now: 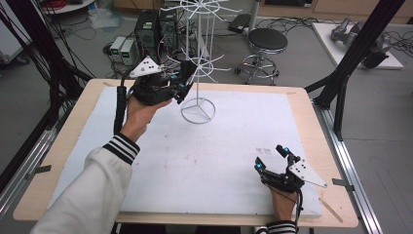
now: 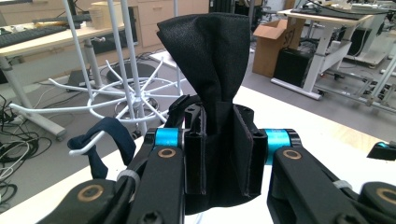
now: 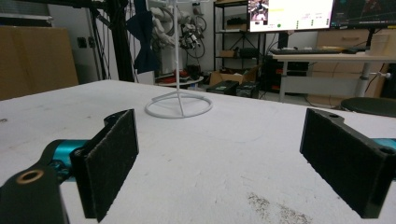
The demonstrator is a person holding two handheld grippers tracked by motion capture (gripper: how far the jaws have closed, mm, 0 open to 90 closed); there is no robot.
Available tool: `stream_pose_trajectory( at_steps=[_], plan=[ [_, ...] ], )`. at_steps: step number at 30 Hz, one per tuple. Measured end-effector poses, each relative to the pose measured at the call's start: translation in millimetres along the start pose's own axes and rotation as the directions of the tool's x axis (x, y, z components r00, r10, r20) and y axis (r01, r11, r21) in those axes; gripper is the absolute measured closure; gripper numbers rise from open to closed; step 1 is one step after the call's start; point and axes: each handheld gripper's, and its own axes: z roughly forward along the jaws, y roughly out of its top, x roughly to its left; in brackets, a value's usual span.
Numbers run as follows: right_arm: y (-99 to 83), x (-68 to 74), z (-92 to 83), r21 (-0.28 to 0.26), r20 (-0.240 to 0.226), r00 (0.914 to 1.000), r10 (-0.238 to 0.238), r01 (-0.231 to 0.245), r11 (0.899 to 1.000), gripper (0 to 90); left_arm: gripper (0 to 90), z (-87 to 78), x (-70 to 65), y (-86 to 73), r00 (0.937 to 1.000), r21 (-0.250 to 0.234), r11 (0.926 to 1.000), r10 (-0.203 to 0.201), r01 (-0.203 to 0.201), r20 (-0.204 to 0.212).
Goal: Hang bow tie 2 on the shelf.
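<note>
High view: white foam-covered table (image 1: pixel 204 161); white wire rack stand (image 1: pixel 198 63) with a ring base toward the far edge, its hooked arms spreading at two levels. Left gripper (image 1: pixel 181 87), held up in the person's left hand (image 1: pixel 139 117) just beside the stand's lower arms, jaws pointing toward the pole; a striped cuff and pale sleeve run back to the bottom left corner. Right gripper (image 1: pixel 272 158) rests low on the table near the front right, well apart from the stand, jaws spread, held by the right hand (image 1: pixel 282 204). Black round stool (image 1: pixel 267 41) and computer towers (image 1: pixel 156 29) on the floor beyond the table. Left gripper view: left gripper (image 2: pixel 219 154) clamped on a black fabric bow tie (image 2: pixel 210 60), its pinched middle between the two pads and one wing fanning upward above the jaws; the jaws are drawn in against the cloth. A dark blue strap (image 2: pixel 105 140) loops over a white hook of the stand (image 2: pixel 126 93) at the left, close by the gripper. Right gripper view: right gripper (image 3: pixel 219 158) with its two pads far apart, bare table between them; ring base of the stand (image 3: pixel 179 106) ahead; a dark blue bow tie (image 3: pixel 142 39) hangs high by the pole; monitor (image 3: pixel 289 14) and desk in the background.
</note>
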Motion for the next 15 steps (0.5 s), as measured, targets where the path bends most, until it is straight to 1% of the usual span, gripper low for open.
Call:
stream_pose_trajectory(
  at_steps=[5, 7, 9, 11, 13, 15],
  plan=[
    [0.0, 0.2, -0.2, 0.003, -0.001, 1.0000, 0.003, -0.003, 1.000, 10.9, 75.6, 5.2, -0.5, 4.1, 0.9999, 0.001, 1.0000, -0.009, 0.009, -0.004],
    [0.2, -0.9, 0.3, -0.005, 0.003, 1.0000, -0.008, 0.008, 1.000, 11.0, 75.6, 7.3, -1.4, 6.4, 0.9998, -0.008, 0.9997, -0.021, 0.021, 0.002],
    [0.1, -0.8, 0.2, -0.004, 0.003, 1.0000, -0.004, 0.004, 1.000, 11.0, 75.6, 9.9, -3.1, 8.8, 0.9999, -0.005, 0.9999, -0.010, 0.010, -0.003],
    [0.1, -0.9, 0.1, -0.003, 0.002, 1.0000, -0.003, 0.003, 1.000, 11.0, 75.6, 13.1, -3.9, 10.6, 0.9999, -0.003, 0.9999, -0.013, 0.013, -0.004],
    [0.1, -0.9, 0.1, -0.004, 0.002, 1.0000, -0.002, 0.002, 1.000, 11.0, 75.6, 16.3, -4.5, 12.2, 0.9997, -0.004, 0.9997, -0.023, 0.023, -0.008],
    [0.1, -0.9, 0.1, -0.004, 0.001, 1.0000, -0.002, 0.002, 1.000, 10.9, 75.5, 19.3, -4.7, 13.2, 0.9992, -0.006, 0.9992, -0.039, 0.039, -0.004]
  ],
)
